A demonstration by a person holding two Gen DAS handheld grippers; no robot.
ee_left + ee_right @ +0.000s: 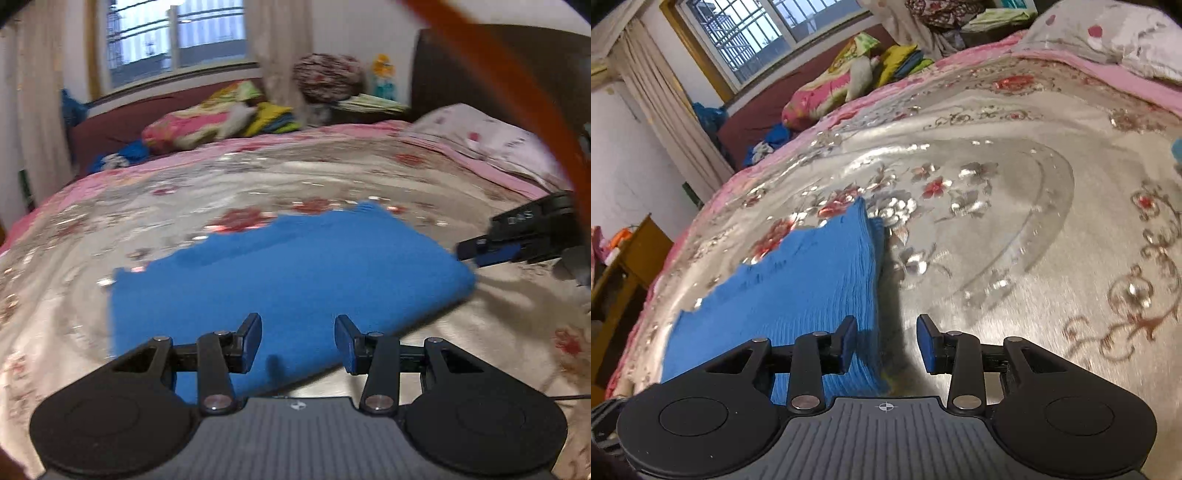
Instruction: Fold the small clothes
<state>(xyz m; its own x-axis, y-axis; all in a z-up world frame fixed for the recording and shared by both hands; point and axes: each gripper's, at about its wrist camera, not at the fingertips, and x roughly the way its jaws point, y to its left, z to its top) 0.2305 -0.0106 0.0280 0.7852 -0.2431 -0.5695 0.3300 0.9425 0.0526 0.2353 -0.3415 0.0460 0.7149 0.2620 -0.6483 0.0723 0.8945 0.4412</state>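
The blue cloth (280,280) lies flat on the bed (221,192), on the floral cover, approx. in the middle of the near part. It looks already folded at least once: the right edge is thick and rounded, w/ layers one over the other, while the far edge is jagged. I think this is why it lies so compact and tidy, ready for one more fold or for putting aside.

The left claw (298,341) hangs just above the near edge of the cloth, jaws apart and nothing between them. It grips nothing; it points down at the cloth, probably to be ready for the next corner.

The right claw (886,343) is also parted and empty. In its own view it stands at the right border of the cloth, the left finger over the blue fabric and the right one over the bare cover, so it straddles the thick edge w/o pinching it. In the left view the picture is blurred, so whether its tip (476,251) touches the cloth there I cannot say for sure.

A pillow (476,136) sits far right, well apart.
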